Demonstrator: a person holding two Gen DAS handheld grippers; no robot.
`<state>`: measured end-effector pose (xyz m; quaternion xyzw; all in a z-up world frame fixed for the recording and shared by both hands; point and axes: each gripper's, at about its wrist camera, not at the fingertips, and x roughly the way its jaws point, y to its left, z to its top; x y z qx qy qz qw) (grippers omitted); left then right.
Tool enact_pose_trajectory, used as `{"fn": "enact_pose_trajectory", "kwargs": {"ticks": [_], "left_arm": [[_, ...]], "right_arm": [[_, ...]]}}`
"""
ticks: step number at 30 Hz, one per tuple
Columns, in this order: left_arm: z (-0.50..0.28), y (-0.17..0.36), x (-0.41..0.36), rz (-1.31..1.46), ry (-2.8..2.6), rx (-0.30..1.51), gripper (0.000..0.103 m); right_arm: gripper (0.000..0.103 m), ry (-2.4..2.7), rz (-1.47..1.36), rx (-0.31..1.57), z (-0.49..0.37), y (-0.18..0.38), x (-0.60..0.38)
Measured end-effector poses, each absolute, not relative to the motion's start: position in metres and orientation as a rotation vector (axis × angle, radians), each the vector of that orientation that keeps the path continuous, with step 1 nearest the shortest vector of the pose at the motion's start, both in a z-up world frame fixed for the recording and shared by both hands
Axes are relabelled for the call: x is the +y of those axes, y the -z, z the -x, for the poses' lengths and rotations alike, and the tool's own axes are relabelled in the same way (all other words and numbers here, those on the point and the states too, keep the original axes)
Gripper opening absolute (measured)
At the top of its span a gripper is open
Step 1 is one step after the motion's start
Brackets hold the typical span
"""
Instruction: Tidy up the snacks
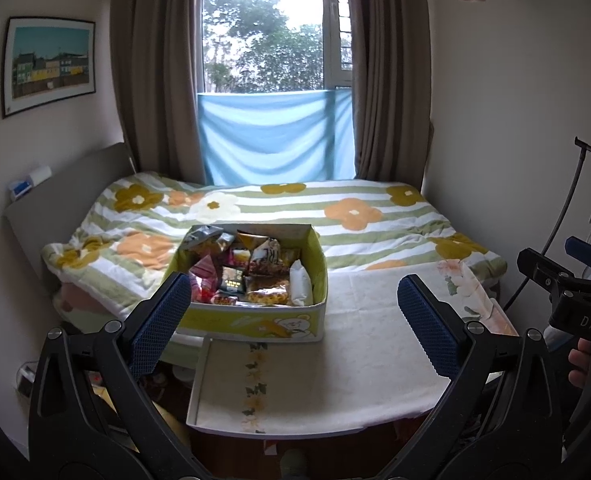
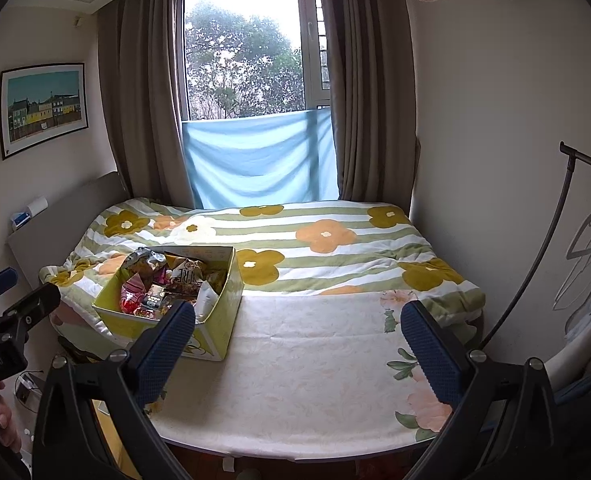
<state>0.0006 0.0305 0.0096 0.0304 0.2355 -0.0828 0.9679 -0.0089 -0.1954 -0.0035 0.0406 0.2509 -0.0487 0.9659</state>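
Observation:
A yellow-green open box (image 1: 255, 322) with a bear print stands on the bed and holds several snack packets (image 1: 247, 272), among them a white one (image 1: 301, 288) at its right side. My left gripper (image 1: 291, 300) is open and empty. It hangs in front of the box, apart from it. In the right wrist view the same box (image 2: 219, 320) sits to the left, with its snacks (image 2: 163, 280) showing. My right gripper (image 2: 298, 316) is open and empty over the white floral sheet (image 2: 295, 380), to the right of the box.
A shallow white lid or tray (image 1: 199, 380) lies in front of the box. The flowered striped quilt (image 1: 355, 216) covers the far bed. A headboard (image 1: 67, 200) stands left and a clothes rack (image 2: 555, 248) right. Curtains and a window are behind. A hand (image 1: 581, 364) holds the right gripper.

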Motion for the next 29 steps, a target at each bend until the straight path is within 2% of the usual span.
{"fn": "enact_pose_trajectory", "kwargs": {"ticks": [29], "left_arm": [[-0.0017, -0.0055, 0.0360, -0.062, 0.110, 0.475, 0.103]], "right_arm": [[0.102, 0.102, -0.083, 0.536, 0.0012, 0.0084, -0.1941]]}}
